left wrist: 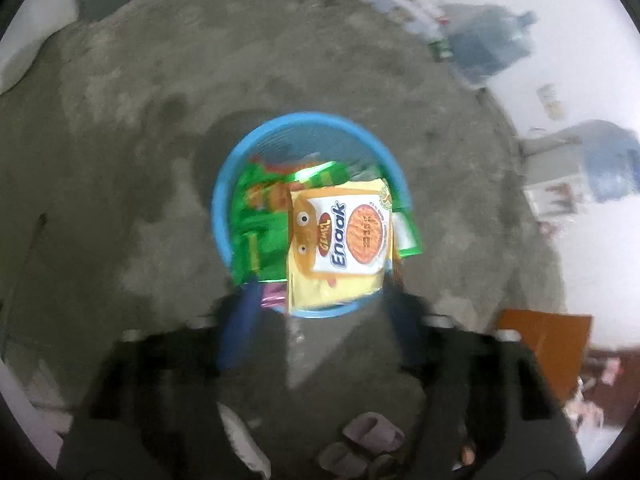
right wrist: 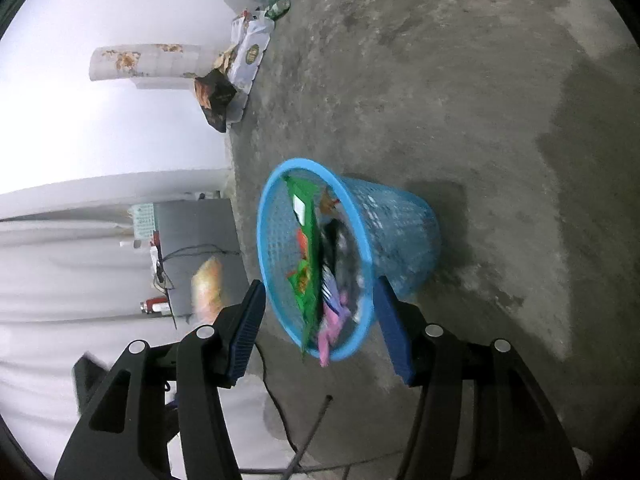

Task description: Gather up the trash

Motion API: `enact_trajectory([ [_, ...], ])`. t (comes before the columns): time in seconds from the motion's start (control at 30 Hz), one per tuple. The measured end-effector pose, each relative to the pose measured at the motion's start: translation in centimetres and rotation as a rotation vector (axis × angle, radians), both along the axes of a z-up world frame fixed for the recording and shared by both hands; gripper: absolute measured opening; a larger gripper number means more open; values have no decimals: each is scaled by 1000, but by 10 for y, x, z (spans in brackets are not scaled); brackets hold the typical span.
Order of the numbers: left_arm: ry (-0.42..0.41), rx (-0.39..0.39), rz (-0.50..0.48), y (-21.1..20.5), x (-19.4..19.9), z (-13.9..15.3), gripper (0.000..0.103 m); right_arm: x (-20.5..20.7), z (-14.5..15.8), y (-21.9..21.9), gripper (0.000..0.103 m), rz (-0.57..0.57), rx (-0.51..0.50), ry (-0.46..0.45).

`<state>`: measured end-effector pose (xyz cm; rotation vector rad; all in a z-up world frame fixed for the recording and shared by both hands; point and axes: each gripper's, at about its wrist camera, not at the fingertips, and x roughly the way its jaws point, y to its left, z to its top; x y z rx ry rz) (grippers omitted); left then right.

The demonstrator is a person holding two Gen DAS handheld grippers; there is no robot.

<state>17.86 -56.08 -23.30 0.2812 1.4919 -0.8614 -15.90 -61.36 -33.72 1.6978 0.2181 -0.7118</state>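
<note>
Left tongs [left wrist: 320, 320]: spread; blue pads blurred, nothing pinched between them; pointing steeply down over the basket
Right tongs [right wrist: 320, 320]: spread; both blue pads sharp in view, no wrapper between them; the basket's near rim shows in the gap
Basket [left wrist: 256, 144]: blue plastic mesh, round, standing on the concrete floor [left wrist: 140, 140]; from the right wrist view [right wrist: 400, 216] its mouth faces the camera
Yellow packet [left wrist: 340, 236]: "Enaak" wrapper; lying on top of the basket's contents, its lower edge over the near rim
Green wrappers [left wrist: 260, 232]: under and beside the yellow packet, inside the basket; one corner sticks out past the far-right rim
Pink wrapper [right wrist: 332, 332]: low in the basket, hanging over the rim
Sandal [left wrist: 372, 432]: on the floor below the left tongs
Wall clutter [right wrist: 240, 60]: bags and boxes along the white wall; well apart from the basket
</note>
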Motion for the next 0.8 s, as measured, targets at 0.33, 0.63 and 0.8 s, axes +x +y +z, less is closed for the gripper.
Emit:
enact_trajectory([
  [0.33, 15, -83, 103, 62, 3, 48, 64, 11, 30, 34, 55, 162, -97, 97],
  [0.63, -221, -219, 65, 183, -11, 170, 70, 75, 158, 91, 68, 436, -532, 250],
  [0.8, -398, -300, 133, 275, -25, 226, 85, 104, 236, 151, 81, 578, -805, 271],
])
